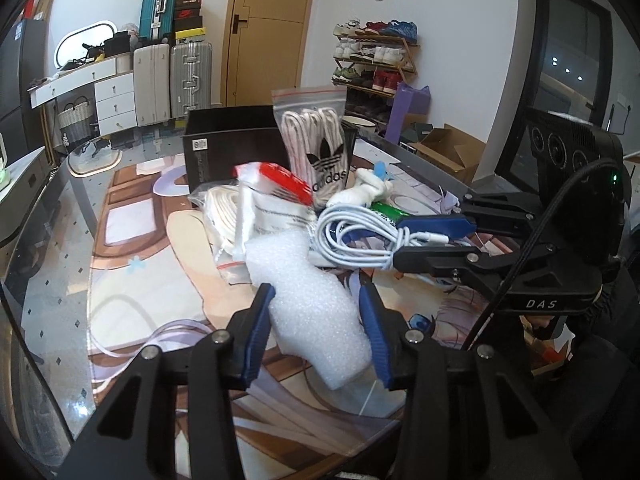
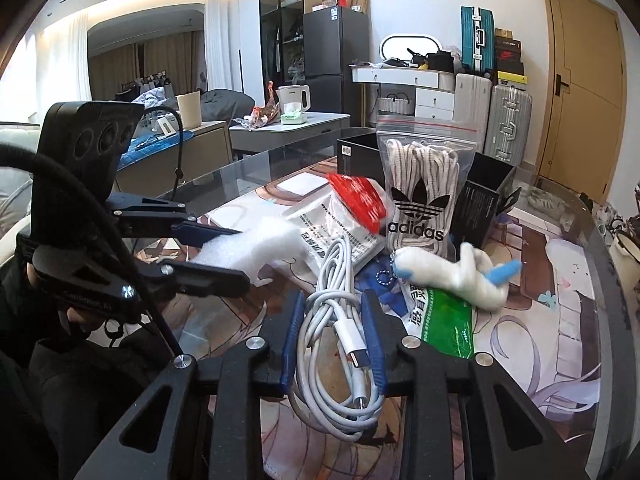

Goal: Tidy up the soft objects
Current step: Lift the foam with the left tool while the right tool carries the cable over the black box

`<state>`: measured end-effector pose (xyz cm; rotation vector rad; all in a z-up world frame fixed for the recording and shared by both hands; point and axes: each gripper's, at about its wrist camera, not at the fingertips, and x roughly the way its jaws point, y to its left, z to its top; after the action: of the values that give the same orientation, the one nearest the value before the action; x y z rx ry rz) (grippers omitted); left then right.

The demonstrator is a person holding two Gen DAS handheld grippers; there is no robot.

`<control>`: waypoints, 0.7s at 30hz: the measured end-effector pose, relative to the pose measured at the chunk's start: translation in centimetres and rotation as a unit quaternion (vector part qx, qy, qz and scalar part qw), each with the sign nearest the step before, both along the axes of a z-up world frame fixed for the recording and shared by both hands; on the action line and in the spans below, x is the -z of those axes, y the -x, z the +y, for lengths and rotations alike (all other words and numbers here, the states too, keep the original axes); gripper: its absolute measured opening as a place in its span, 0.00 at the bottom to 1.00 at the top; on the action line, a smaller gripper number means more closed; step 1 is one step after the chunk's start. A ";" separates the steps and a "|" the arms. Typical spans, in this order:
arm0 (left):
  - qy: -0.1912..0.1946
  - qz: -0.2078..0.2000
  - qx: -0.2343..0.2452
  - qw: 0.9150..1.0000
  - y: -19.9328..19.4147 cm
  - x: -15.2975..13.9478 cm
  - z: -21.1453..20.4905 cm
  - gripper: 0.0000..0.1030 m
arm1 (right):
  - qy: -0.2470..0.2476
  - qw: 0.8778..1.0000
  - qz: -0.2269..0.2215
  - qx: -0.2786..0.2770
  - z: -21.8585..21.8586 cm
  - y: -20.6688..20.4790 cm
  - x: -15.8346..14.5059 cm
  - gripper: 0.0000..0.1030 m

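Lived-in home, not a lab. Evidence — shoe rack (image 1: 374, 60) upper right, suitcases (image 1: 172, 80) upper left, fridge (image 2: 334, 56) and kettle (image 2: 294, 98) upper centre.

Both tools angled down, side by side: left tool (image 1: 316, 312) clamped, right tool (image 2: 334, 320) clamped tight.

White foam block (image 1: 316, 304) & coiled white cable (image 2: 340, 328) on table, each clamped.

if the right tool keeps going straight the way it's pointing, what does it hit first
The right tool, shut on the coiled white charging cable, points at the pile. First beyond the cable is probably the clear zip bag of white shoelaces with the black Adidas logo, though depth is unclear.
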<state>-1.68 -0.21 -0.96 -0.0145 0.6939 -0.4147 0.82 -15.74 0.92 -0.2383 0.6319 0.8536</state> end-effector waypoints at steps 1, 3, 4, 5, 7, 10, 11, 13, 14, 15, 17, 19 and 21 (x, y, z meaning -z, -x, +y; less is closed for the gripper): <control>0.000 -0.001 -0.002 1.000 0.0 0.0 0.1 0.41 | -0.001 1.000 0.003 -0.002 0.0 0.0 0.0 0.28; 0.008 -0.002 0.000 1.000 0.1 -0.2 0.3 0.41 | -0.005 1.000 0.001 -0.002 -0.1 0.1 0.0 0.28; 0.009 -0.005 -0.001 1.000 0.2 -0.3 0.4 0.41 | -0.009 1.000 0.002 -0.004 -0.1 0.1 -0.1 0.28; 0.010 -0.007 -0.002 1.000 0.2 -0.5 0.5 0.41 | -0.011 1.000 -0.001 -0.003 -0.2 0.1 -0.3 0.28; 0.012 -0.010 -0.005 1.000 0.2 -0.6 0.7 0.41 | -0.016 1.000 -0.001 -0.003 -0.4 0.1 -0.5 0.28; 0.016 -0.015 -0.010 1.000 0.3 -0.9 0.9 0.41 | -0.023 1.000 -0.005 0.000 -0.6 0.2 -0.7 0.28; 0.018 -0.018 -0.012 1.000 0.3 -1.1 1.0 0.41 | -0.026 1.000 -0.007 0.001 -0.7 0.2 -0.8 0.28; 0.022 -0.024 -0.014 0.999 0.5 -1.4 1.2 0.41 | -0.033 0.999 -0.012 0.003 -0.8 0.2 -1.2 0.28; 0.024 -0.028 -0.016 0.999 0.4 -1.6 1.2 0.41 | -0.037 0.999 -0.014 0.004 -0.9 0.2 -1.4 0.28; 0.026 -0.033 -0.019 0.999 0.4 -1.9 1.3 0.41 | -0.041 0.999 -0.015 0.005 -1.1 0.3 -1.7 0.28; 0.030 -0.043 -0.024 0.998 0.4 -2.5 1.4 0.41 | -0.047 0.999 -0.022 0.008 -1.2 0.4 -2.2 0.28; 0.031 -0.051 -0.027 0.998 0.3 -3.1 1.5 0.41 | -0.054 0.998 -0.027 0.012 -1.4 0.4 -2.6 0.28; 0.031 -0.062 -0.032 0.997 0.1 -3.8 1.7 0.41 | -0.058 0.997 -0.039 0.019 -1.6 0.5 -3.2 0.28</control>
<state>-1.77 1.47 2.86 -0.0693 0.5561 -0.3718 0.30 -17.31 4.13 -0.1523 0.5101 0.8368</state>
